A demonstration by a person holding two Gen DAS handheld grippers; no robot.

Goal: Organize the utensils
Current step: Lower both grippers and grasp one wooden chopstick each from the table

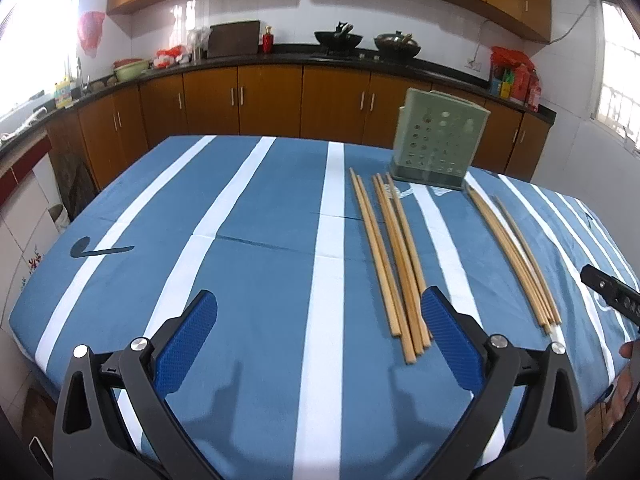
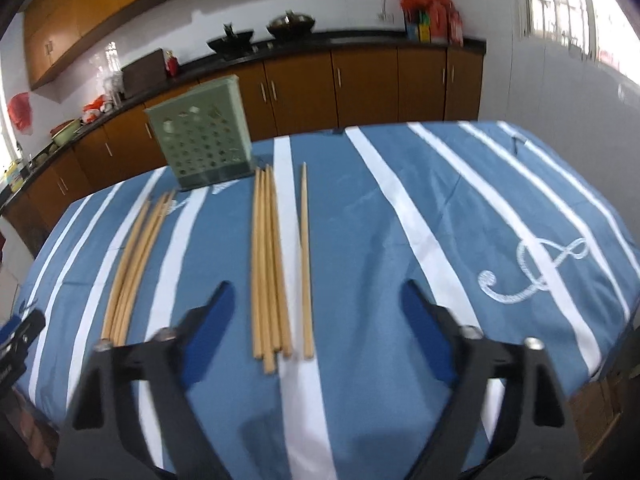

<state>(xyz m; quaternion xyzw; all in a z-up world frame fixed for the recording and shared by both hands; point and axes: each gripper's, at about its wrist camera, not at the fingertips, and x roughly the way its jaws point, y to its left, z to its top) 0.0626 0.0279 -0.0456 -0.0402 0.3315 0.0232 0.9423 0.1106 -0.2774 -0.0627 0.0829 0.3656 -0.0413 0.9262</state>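
Note:
Two bunches of wooden chopsticks lie on the blue striped tablecloth. In the left wrist view the left bunch (image 1: 394, 260) lies just ahead of my right finger, and the right bunch (image 1: 516, 258) lies further right. A green perforated utensil holder (image 1: 436, 140) stands upright behind them. My left gripper (image 1: 320, 308) is open and empty above the cloth. In the right wrist view the right bunch (image 2: 268, 264), a single chopstick (image 2: 306, 260), the left bunch (image 2: 136, 264) and the holder (image 2: 204, 136) show. My right gripper (image 2: 318, 304) is open and empty, and blurred.
The table (image 1: 240, 216) fills the foreground, with its edges near on all sides. Kitchen counters with brown cabinets (image 1: 272, 96), woks and bags run along the back wall. The other gripper's tip (image 1: 612, 294) shows at the right edge.

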